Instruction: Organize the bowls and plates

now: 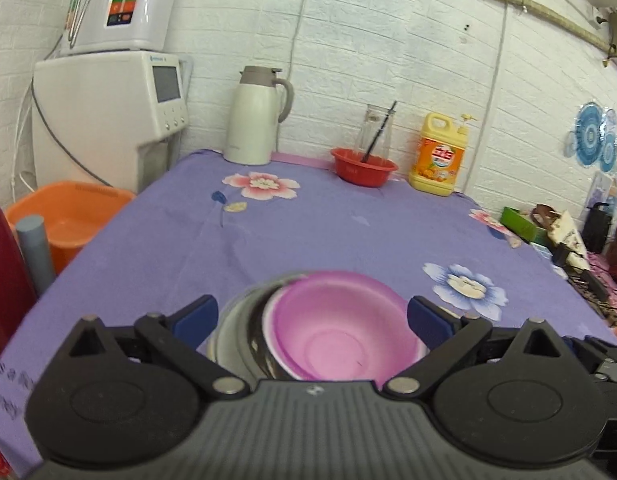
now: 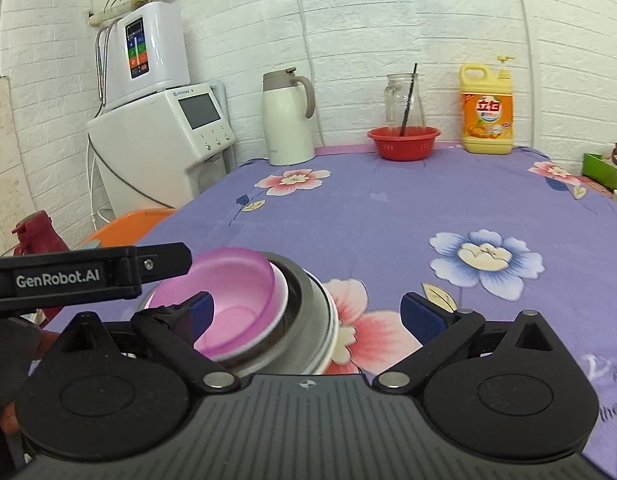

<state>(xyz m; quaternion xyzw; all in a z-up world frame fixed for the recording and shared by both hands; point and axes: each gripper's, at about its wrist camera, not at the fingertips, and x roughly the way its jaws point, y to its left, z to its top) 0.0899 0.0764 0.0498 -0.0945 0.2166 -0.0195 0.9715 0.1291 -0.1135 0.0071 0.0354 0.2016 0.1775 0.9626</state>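
A pink bowl [image 1: 340,332] sits nested in a white bowl [image 1: 270,320], and both lie inside a steel bowl [image 1: 236,328] on the purple flowered tablecloth [image 1: 308,224]. My left gripper [image 1: 312,320] is open, its blue pads on either side of the stack and just above it. In the right wrist view the same pink bowl [image 2: 236,292] sits tilted in the steel bowl [image 2: 308,320]. My right gripper [image 2: 316,316] is open, its left finger over the pink bowl's rim. The left gripper's body [image 2: 80,276] reaches in from the left.
At the table's far edge stand a cream thermos jug [image 1: 254,116], a red bowl [image 1: 364,166] with a glass jar [image 1: 374,128] behind it, and a yellow detergent bottle [image 1: 440,156]. An orange tub [image 1: 64,220] and a white water dispenser [image 1: 108,120] stand left.
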